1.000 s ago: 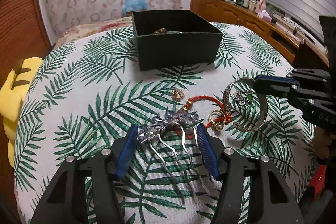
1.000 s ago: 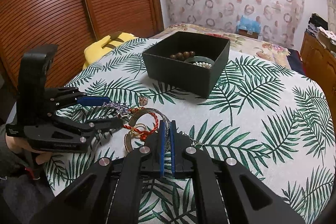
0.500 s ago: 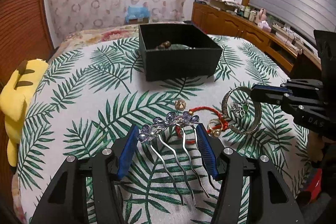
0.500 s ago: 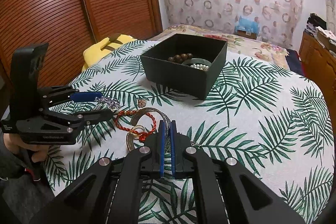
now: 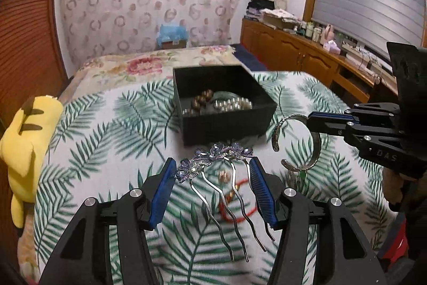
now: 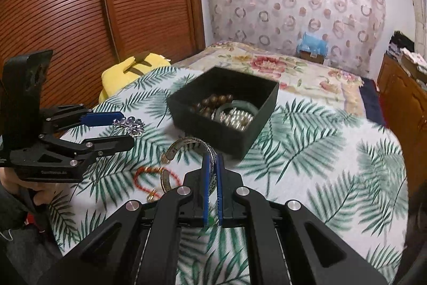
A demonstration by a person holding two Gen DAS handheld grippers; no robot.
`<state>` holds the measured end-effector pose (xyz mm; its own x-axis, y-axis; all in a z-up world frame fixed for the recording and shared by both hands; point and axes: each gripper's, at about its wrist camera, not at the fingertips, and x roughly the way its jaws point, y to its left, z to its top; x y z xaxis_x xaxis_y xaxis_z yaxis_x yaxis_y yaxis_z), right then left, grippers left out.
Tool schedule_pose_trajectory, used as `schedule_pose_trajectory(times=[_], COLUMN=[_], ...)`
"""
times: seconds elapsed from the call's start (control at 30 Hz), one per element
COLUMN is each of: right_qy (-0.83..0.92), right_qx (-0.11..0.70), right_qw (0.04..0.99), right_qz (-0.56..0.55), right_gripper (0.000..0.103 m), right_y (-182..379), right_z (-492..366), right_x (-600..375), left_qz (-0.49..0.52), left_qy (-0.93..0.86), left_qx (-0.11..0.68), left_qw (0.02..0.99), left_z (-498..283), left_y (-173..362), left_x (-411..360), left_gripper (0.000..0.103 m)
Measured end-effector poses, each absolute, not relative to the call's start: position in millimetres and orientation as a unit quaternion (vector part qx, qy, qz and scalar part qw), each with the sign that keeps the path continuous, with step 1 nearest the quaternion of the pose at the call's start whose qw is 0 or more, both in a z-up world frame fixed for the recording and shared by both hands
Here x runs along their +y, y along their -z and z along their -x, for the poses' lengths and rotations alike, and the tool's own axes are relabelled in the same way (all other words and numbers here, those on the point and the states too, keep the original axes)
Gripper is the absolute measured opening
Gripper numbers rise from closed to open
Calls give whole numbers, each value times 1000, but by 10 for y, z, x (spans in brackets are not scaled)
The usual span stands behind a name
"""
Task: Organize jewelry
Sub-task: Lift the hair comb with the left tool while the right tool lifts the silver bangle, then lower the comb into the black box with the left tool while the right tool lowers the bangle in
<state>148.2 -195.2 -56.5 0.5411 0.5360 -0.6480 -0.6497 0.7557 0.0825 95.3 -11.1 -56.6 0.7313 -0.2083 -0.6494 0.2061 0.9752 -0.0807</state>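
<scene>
My left gripper (image 5: 213, 164) is shut on a silver hair comb (image 5: 216, 159) with a blue jewelled top, its wavy prongs pointing back toward the camera, lifted off the palm-leaf cloth. My right gripper (image 6: 212, 159) is shut on a silver cuff bangle (image 6: 186, 144), also lifted; the same bangle (image 5: 293, 143) hangs from the right gripper (image 5: 311, 122) at the right of the left wrist view. Beyond both stands the open black box (image 5: 224, 103) holding brown beads and pearls. On the cloth lie a red cord bracelet (image 6: 149, 174), a gold ring (image 6: 152, 195) and a small gold piece (image 5: 224, 175).
A yellow plush toy (image 5: 26, 140) sits at the table's left edge. A floral bedspread (image 6: 293, 66) lies behind the table. A wooden dresser (image 5: 307, 58) with clutter runs along the right wall. Slatted wooden doors (image 6: 66, 4) stand to the left.
Both grippers rose off the cloth, one carrying the hair comb and the other the bangle. The box now shows its contents and looks nearer.
</scene>
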Motion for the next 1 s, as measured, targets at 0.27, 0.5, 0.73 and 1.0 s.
schedule_pose_trajectory(times=[0.27, 0.5, 0.73, 1.0], right_qy=[-337, -338, -346, -368], right_qx=[319, 309, 320, 326], right_qw=[881, 885, 879, 869], right_qz=[91, 89, 74, 61], right_gripper=[6, 6, 6, 6], right_y=[373, 331, 486, 581], right_z=[-1902, -2327, -2573, -2565], right_x=[-1868, -1751, -1684, -1630], left_qz=[7, 7, 8, 6], left_qy=[112, 113, 106, 106], left_qx=[330, 318, 323, 333], left_qw=[937, 941, 940, 937], left_z=[-1205, -1484, -1749, -1946], left_y=[352, 224, 228, 286], left_x=[-105, -99, -75, -48], left_gripper=[54, 54, 54, 54])
